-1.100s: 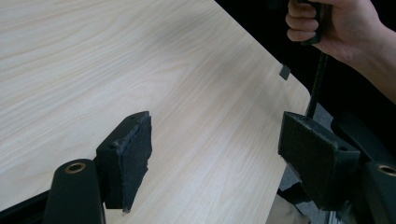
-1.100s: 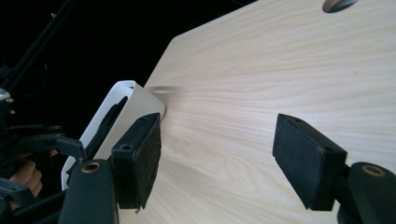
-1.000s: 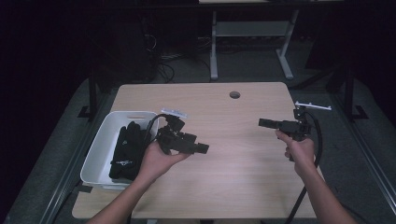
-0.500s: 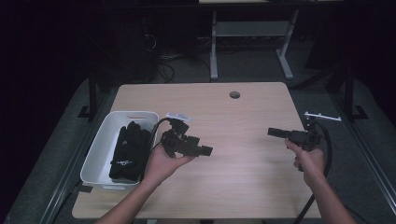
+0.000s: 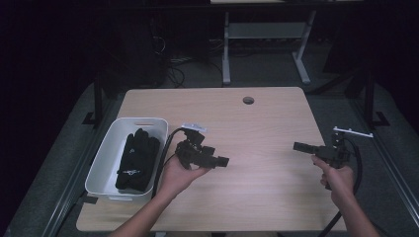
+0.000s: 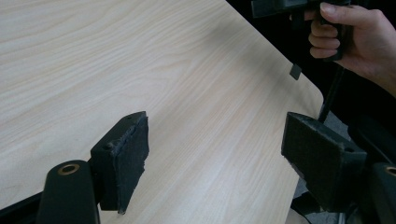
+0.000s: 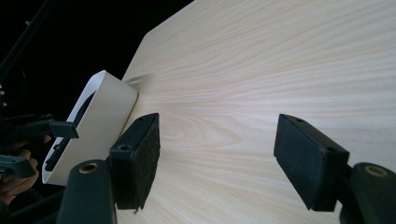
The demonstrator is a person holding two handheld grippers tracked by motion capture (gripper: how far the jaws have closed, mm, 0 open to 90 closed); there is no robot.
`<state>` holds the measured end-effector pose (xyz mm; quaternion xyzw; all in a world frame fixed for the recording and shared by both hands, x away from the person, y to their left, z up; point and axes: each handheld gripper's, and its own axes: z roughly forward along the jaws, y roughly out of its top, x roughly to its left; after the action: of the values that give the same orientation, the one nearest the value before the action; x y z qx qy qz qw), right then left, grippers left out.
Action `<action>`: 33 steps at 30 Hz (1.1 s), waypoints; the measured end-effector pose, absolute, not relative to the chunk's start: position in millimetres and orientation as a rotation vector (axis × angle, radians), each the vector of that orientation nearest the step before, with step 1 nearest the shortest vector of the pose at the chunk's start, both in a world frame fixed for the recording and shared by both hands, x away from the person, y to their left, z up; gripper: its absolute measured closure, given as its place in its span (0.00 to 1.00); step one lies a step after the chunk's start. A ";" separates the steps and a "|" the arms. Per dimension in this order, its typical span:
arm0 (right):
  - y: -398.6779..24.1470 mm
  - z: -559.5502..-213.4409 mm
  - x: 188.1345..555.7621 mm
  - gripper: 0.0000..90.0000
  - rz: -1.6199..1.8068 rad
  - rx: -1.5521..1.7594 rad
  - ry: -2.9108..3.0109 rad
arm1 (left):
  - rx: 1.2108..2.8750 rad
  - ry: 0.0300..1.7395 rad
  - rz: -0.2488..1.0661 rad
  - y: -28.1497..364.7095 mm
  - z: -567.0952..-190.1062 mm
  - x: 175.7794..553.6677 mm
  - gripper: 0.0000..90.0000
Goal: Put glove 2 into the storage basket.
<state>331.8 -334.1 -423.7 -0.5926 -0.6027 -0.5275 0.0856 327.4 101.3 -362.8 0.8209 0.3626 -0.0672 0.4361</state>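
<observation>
1. Work item: a pair of black gloves (image 5: 137, 160) lies in the white bin (image 5: 101, 163) at the left side of the desk (image 5: 257, 128). The gloves lie flat inside the bin, stacked, with the long axis running from the near end of the bin to its far end, slightly tilted in the high view.

2. Left tongs (image 5: 223, 161): held just to the right of the bin, above the desk, pointing right and away from the gloves. In the left gripper view the pads (image 6: 133, 156) stand wide apart with only bare desk between them: released, nothing held.

3. Right tongs (image 5: 296, 146): held near the right edge of the desk, well apart from the bin, pointing left toward it. In the right gripper view the pads (image 7: 145, 151) are spread with bare desk between them, and the bin wall (image 7: 105, 116) appears ahead to the left: released, nothing held.

4. Governing relation: the gloves lie to the left of both tongs. The left hand (image 5: 178, 173) is the nearer one, just beside the bin; the right hand (image 5: 341, 175) is across the desk.

5. Judgement: a pick from the bin would call for the left tongs to turn back toward the bin and descend across the short axis of the gloves.
</observation>
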 end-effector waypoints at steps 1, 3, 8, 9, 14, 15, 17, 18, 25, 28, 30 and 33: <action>-336.0 -424.9 330.6 0.35 -1.570 -1.772 -1.796 | 2.047 0.902 -0.165 100.9 -363.6 327.5 0.26; -339.4 -428.1 328.3 0.35 -1.575 -1.779 -1.785 | 2.054 0.903 -0.164 99.6 -366.5 327.9 0.26; -346.2 -434.5 322.9 0.35 -1.572 -1.794 -1.782 | 2.059 0.908 -0.169 98.2 -372.0 329.0 0.26; -347.9 -435.5 321.3 0.35 -1.576 -1.796 -1.777 | 2.058 0.908 -0.167 97.9 -372.6 329.0 0.26; -355.2 -440.2 315.2 0.35 -1.573 -1.813 -1.762 | 2.059 0.912 -0.173 96.5 -377.2 328.5 0.26; -357.2 -441.6 313.3 0.35 -1.573 -1.814 -1.757 | 2.057 0.914 -0.173 96.3 -377.9 328.5 0.26; -359.7 -443.4 310.1 0.35 -1.573 -1.821 -1.751 | 2.060 0.914 -0.175 96.1 -379.5 328.3 0.26; -360.5 -444.1 308.9 0.35 -1.574 -1.821 -1.745 | 2.059 0.917 -0.175 95.7 -380.3 328.1 0.26; -368.1 -448.2 299.6 0.34 -1.574 -1.826 -1.739 | 2.058 0.914 -0.179 94.1 -385.1 327.3 0.26; -369.5 -449.4 297.5 0.34 -1.581 -1.829 -1.737 | 2.058 0.917 -0.182 92.9 -387.5 326.9 0.26; -370.7 -450.7 295.7 0.34 -1.573 -1.831 -1.738 | 2.061 0.916 -0.186 92.7 -389.1 326.4 0.26; -371.9 -453.1 292.7 0.34 -1.578 -1.831 -1.737 | 2.062 0.919 -0.190 92.1 -391.1 325.3 0.26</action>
<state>292.7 -371.9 -453.1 -0.6130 -0.5816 -0.5285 0.0823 325.3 92.1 -391.1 0.8243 0.3675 -0.0759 0.4239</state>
